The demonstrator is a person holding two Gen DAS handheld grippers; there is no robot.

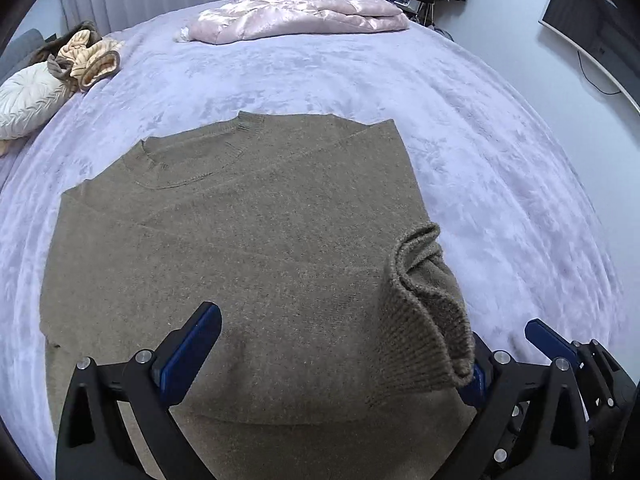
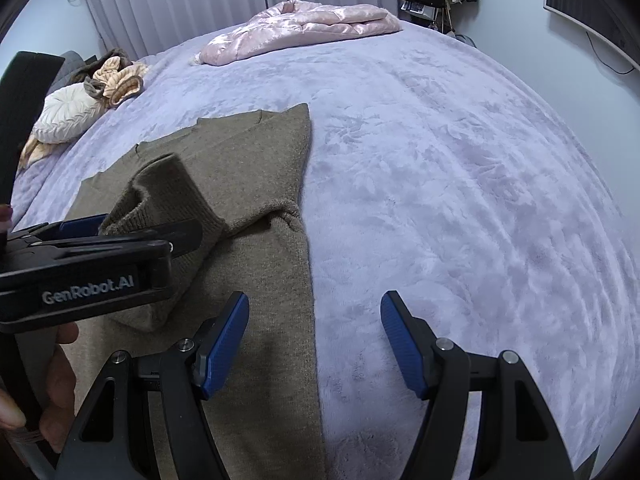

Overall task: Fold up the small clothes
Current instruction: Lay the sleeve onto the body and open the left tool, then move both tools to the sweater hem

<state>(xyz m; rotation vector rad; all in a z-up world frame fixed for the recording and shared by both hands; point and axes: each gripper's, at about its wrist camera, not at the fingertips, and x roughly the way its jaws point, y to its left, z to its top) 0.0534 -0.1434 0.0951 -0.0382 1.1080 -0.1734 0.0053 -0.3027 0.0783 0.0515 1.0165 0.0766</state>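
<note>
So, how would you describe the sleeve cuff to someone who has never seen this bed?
On the lilac bed cover lies a flat olive-brown sweater. Near its right edge, one ribbed sleeve cuff stands up in a loose fold; everything else on the sweater lies flat.

You're working over a bed (image 1: pixel 460 128) covered edge to edge in a plush lavender blanket (image 2: pixel 440 184). Lying flat on it, near you, is the olive-brown knit sweater (image 1: pixel 248 240), its neckline toward the far side and one ribbed cuff (image 1: pixel 428 312) folded in over its body. At the far edge rests a bunched pink satin quilt (image 1: pixel 296 12). Off to your left edge sits a round white pleated cushion (image 1: pixel 28 100), touching a heap of peach and brown fabric (image 1: pixel 88 56).
</note>
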